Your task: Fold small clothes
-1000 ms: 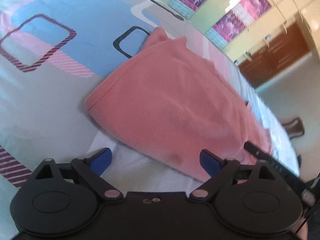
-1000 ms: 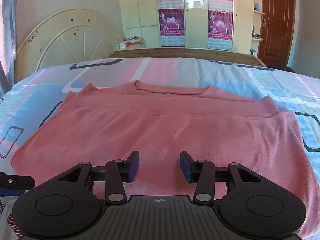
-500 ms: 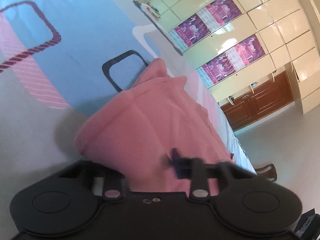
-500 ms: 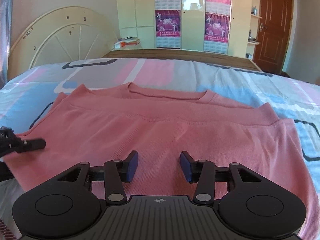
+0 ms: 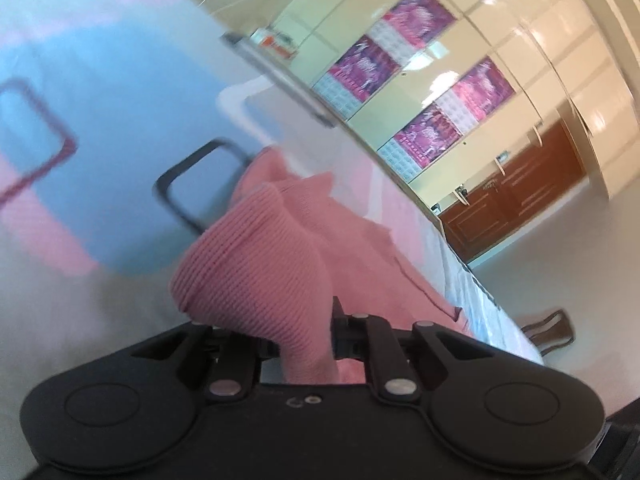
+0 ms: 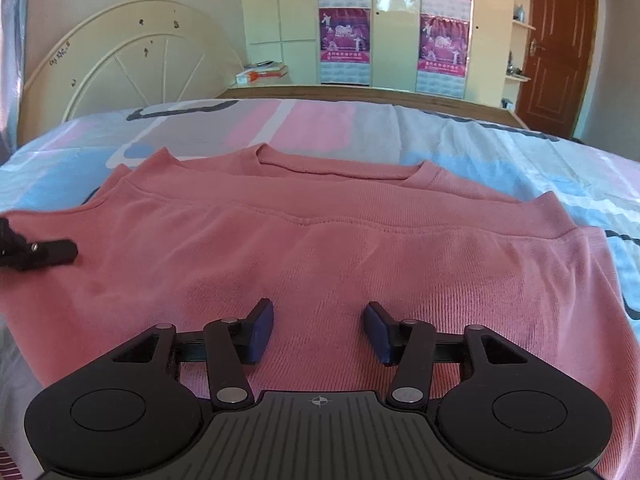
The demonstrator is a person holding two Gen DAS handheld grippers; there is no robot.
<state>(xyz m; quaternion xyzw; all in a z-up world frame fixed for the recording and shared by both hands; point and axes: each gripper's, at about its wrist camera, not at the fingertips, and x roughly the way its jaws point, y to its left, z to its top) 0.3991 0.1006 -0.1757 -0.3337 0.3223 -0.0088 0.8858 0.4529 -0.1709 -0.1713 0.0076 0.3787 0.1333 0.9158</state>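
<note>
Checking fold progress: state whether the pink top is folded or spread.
Folded once: the pink top has its hem doubled up near the neckline, and the left gripper pinches its corner.

Black hand-held gripper (image 6: 318, 330); blue fingertips (image 6: 260, 330).

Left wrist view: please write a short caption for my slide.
Left gripper shut on a bunched edge of the pink knit top, above the patterned bedsheet.

Left gripper (image 5: 306, 344) fingers clamped on pink garment (image 5: 264, 264).
</note>
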